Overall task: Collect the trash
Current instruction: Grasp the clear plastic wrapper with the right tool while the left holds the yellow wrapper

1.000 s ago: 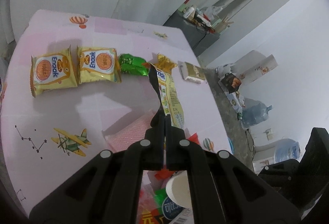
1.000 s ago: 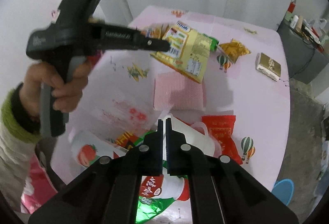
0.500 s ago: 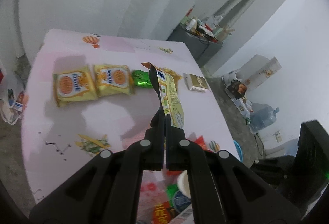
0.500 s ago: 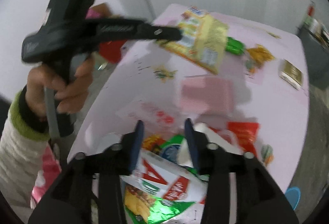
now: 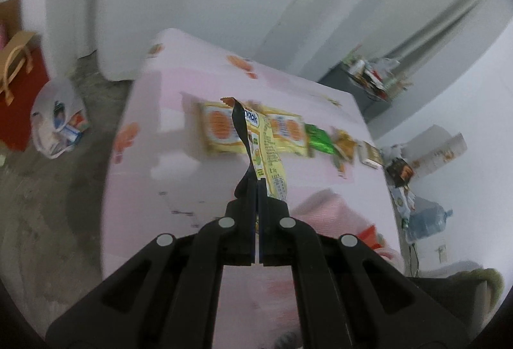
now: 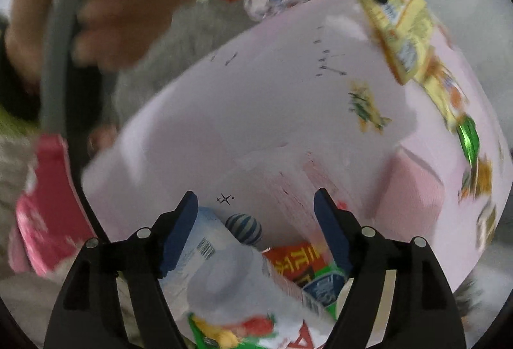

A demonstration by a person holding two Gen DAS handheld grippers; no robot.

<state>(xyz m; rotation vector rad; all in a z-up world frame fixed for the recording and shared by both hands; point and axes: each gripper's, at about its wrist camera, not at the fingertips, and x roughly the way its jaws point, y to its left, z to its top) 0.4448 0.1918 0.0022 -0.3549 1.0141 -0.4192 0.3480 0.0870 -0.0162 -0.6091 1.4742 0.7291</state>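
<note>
Right tongs (image 6: 256, 214) now spread; left tongs (image 5: 258, 185) clamp yellow wrapper (image 5: 267, 150).

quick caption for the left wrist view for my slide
Left claw shut on a yellow snack wrapper, held above a pink table lined with more packets.

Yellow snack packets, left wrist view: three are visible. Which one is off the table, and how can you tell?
The yellow packet pinched in the shut left gripper. It hangs upright, edge-on, whereas the other two packets lie flat, side by side on the pink table.
</note>
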